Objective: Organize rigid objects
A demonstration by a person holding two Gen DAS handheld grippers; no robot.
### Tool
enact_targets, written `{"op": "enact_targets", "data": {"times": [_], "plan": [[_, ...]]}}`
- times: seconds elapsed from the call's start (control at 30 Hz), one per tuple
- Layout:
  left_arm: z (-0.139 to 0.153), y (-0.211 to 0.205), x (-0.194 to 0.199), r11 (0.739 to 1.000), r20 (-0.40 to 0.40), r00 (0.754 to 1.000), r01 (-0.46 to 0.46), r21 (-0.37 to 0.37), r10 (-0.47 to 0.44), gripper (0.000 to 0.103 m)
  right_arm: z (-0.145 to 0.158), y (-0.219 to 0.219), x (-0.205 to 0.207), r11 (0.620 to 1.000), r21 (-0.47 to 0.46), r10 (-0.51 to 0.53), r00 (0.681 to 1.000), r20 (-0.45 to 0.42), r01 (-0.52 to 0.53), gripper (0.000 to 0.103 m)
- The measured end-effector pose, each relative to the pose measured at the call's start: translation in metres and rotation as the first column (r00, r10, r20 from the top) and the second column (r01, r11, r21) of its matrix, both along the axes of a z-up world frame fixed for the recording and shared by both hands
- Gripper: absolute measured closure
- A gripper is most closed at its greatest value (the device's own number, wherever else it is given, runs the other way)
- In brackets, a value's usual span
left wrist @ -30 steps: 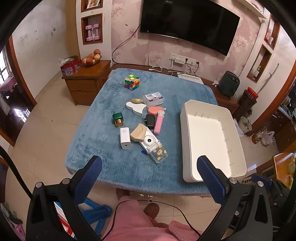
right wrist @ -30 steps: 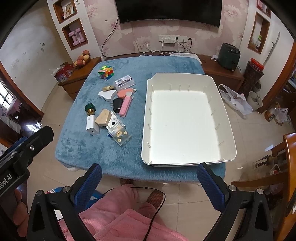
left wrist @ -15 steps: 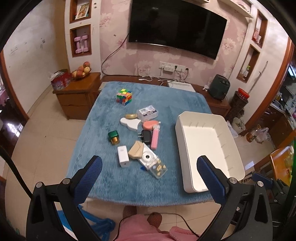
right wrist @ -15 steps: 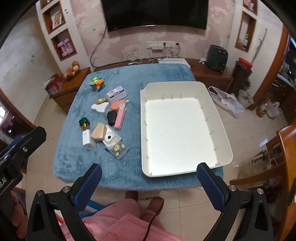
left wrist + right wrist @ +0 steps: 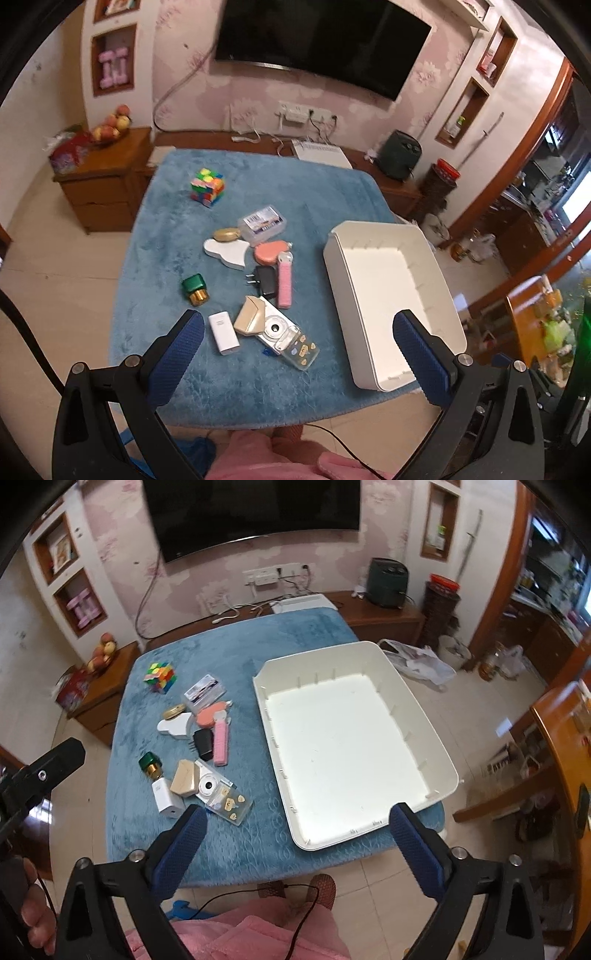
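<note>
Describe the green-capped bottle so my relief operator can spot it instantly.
Start at the white tray on the blue cloth and look left to the clutter. The bottle lies at its left edge, just beyond the white charger: the only piece with a green cap and gold neck.

Left gripper (image 5: 295, 360): black frame of 2 angled arms, each arm carrying a blue finger pad (image 5: 176, 360) with a fine cross-hatch texture. Silver round screws sit on the arm tops — 2 visible per side. Triangular cut-outs pierce the black arms.

Right gripper (image 5: 295, 842): same build, black arms, blue textured pads (image 5: 413, 845), silver screws, triangular cut-outs.

A thin black cable (image 5: 255, 895) runs across a pink fleece garment (image 5: 236, 932) below the right gripper. Bare fingers (image 5: 35, 921) show at the left edge of the right view. Footwear (image 5: 323, 884) — reddish mesh.
</note>
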State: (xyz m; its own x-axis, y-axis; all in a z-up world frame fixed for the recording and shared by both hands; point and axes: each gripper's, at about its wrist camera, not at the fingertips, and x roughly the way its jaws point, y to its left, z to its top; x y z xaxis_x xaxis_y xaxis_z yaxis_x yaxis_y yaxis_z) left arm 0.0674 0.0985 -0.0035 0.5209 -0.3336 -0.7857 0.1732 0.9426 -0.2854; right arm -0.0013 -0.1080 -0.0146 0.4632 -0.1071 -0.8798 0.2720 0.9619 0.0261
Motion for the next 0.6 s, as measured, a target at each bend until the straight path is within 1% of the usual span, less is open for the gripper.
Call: {"op": "enact_targets", "data": {"times": [0.1,0.13,0.27,0.3,0.4,0.43,0.6], "plan": [[-0.011,0.001,0.013,1.0,-0.056,0.998,0.025,-0.016,-0.026,0.001,-0.002,-0.001,0.001,0.999,0.009,-0.042,0.999,-0.007,0.042,0.005],[-0.015,0.001,0.017,0.999,-0.087,0.996,0.032,-0.03,-0.035,0.001,-0.002,-0.002,0.001,0.999,0.012,-0.052,0.999,-0.008,0.052,0.005],[-0.03,0.003,0.029,0.997,-0.186,0.982,0.021,-0.077,-0.035,0.002,-0.003,-0.012,0.002,0.995,0.026,-0.095,0.995,-0.013,0.095,0.005],[-0.032,0.003,0.031,0.996,-0.198,0.98,0.018,-0.083,-0.034,0.002,-0.004,-0.016,0.002,0.994,0.034,-0.105,0.994,-0.016,0.106,0.005],[-0.038,0.0,0.036,0.997,-0.235,0.972,-0.008,-0.075,-0.01,0.002,-0.008,-0.033,0.003,0.987,0.068,-0.141,0.99,-0.026,0.143,0.006],[-0.04,-0.002,0.037,0.997,-0.25,0.968,-0.024,-0.068,0.006,0.002,-0.009,-0.039,0.004,0.985,0.075,-0.151,0.988,-0.029,0.153,0.008],[-0.051,-0.015,0.046,0.993,-0.311,0.946,-0.108,-0.046,0.089,0.002,-0.016,-0.085,0.012,0.974,0.126,-0.183,0.982,-0.046,0.188,0.01]]}}
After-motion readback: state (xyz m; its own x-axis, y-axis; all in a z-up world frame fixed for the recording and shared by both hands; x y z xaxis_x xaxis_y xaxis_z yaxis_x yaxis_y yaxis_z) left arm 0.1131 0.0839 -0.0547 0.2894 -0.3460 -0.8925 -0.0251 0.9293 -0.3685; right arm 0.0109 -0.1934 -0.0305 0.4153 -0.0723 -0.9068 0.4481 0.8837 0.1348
